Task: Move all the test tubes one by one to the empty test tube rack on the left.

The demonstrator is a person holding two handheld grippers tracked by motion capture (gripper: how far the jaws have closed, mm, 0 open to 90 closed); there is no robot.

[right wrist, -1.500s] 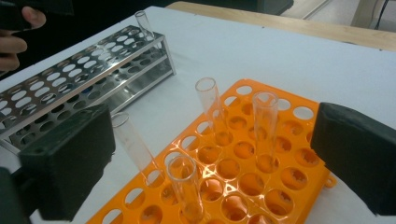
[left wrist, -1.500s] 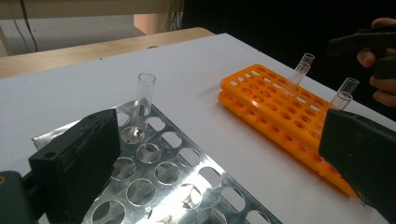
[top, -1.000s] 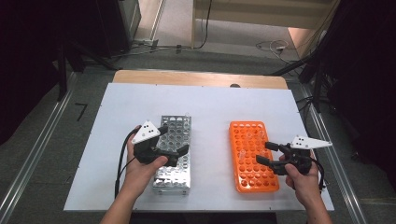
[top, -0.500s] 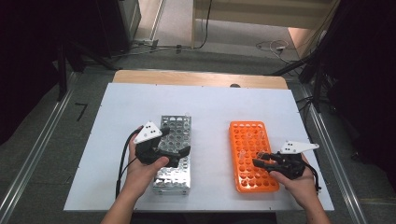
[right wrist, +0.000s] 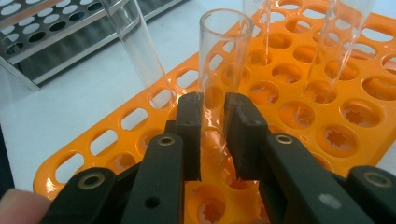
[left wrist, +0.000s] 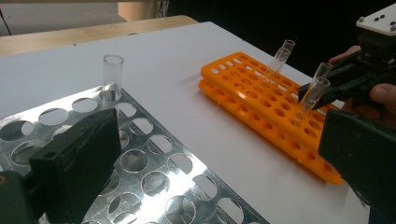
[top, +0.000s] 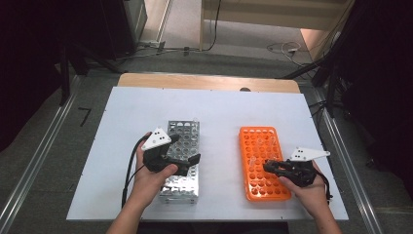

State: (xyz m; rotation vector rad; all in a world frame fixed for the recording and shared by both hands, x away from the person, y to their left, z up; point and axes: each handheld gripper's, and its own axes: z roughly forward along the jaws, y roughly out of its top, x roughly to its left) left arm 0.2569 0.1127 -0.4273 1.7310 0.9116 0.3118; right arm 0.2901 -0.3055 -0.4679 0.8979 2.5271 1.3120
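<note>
Test tube [right wrist: 223, 70]: clear glass, standing near upright in the orange rack [right wrist: 140, 121], pinched low on its wall between both black jaws of the right gripper [right wrist: 212, 135], centre of the right gripper view. Seen in the left gripper view as the leaning tube [left wrist: 312, 95] at right of frame, with that gripper's jaws closed on it from the right.

Largest first: white table [top: 219, 112], spread across the middle of the high view. On it, left of centre, the metal rack [top: 187, 134]; right of centre, well apart, the orange rack [top: 258, 141], both lying lengthwise away from the person.

High view alone gives the layout: left gripper [top: 187, 163] over the near half of the metal rack, right gripper [top: 269, 167] at the orange rack's near right edge, each held in a hand from the bottom of frame. Tubes there little more than faint glints.

Left gripper view adds detail: round holes of the metal rack up close, a single clear tube [left wrist: 112, 74] upright at its far corner, upper left of frame, and further tubes [left wrist: 279, 60] standing in the orange rack, upper right. Own jaws wide apart, one at lower left and one at lower right, holding nothing.

Right gripper view adds the grip itself: jaws narrow, pressed on the glass from either side, neighbouring tubes [right wrist: 135, 46] close beside and behind, a corner of the metal rack [right wrist: 51, 32] at upper left.
</note>
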